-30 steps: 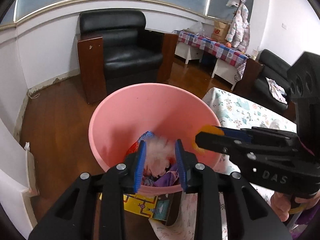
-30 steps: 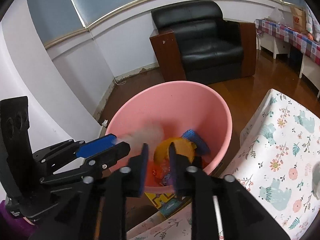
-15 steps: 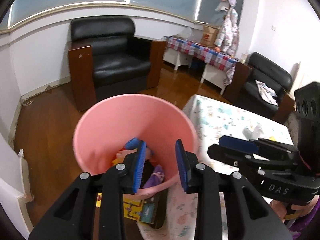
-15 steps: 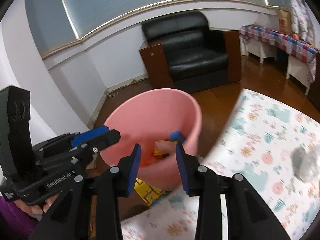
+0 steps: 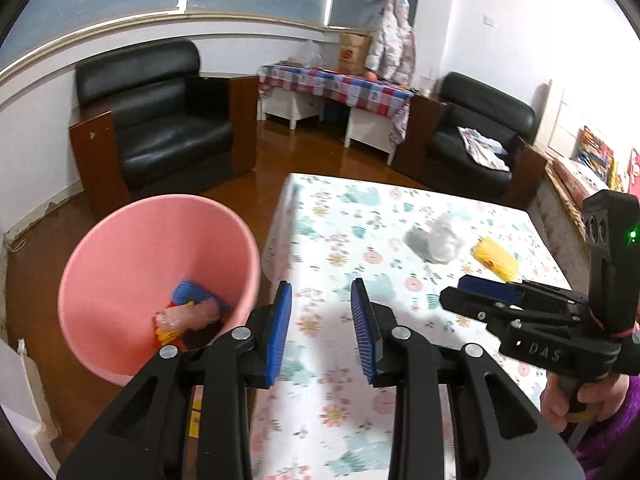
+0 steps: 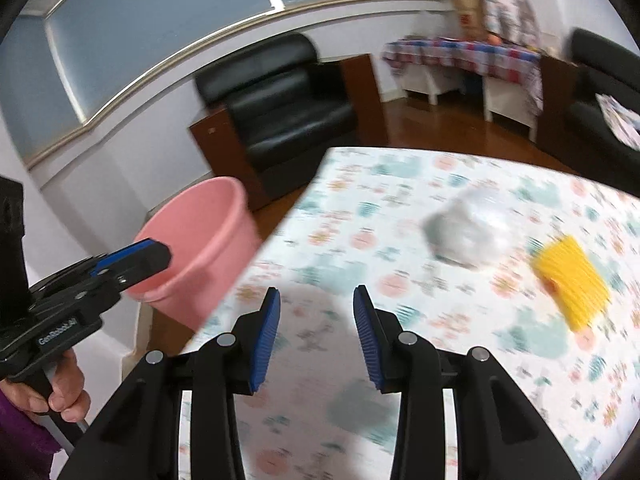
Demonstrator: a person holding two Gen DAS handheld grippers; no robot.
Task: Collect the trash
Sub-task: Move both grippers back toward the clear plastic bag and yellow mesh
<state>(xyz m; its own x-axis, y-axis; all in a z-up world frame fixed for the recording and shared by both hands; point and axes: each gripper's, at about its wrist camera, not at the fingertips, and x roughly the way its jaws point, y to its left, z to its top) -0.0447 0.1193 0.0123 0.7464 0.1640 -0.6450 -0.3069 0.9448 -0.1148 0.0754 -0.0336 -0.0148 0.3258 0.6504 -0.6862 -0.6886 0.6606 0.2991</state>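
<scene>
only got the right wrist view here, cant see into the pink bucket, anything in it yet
Observer: Yes. The left wrist view looks down into the pink bucket, and mixed trash lies in a heap at the bottom, blue, red and clear pieces.
Operator: ok and the left tool, i only see it side on, is it carrying something
Observer: No. In its own view the left tool has its jaws apart with nothing between the blue pads.
</scene>
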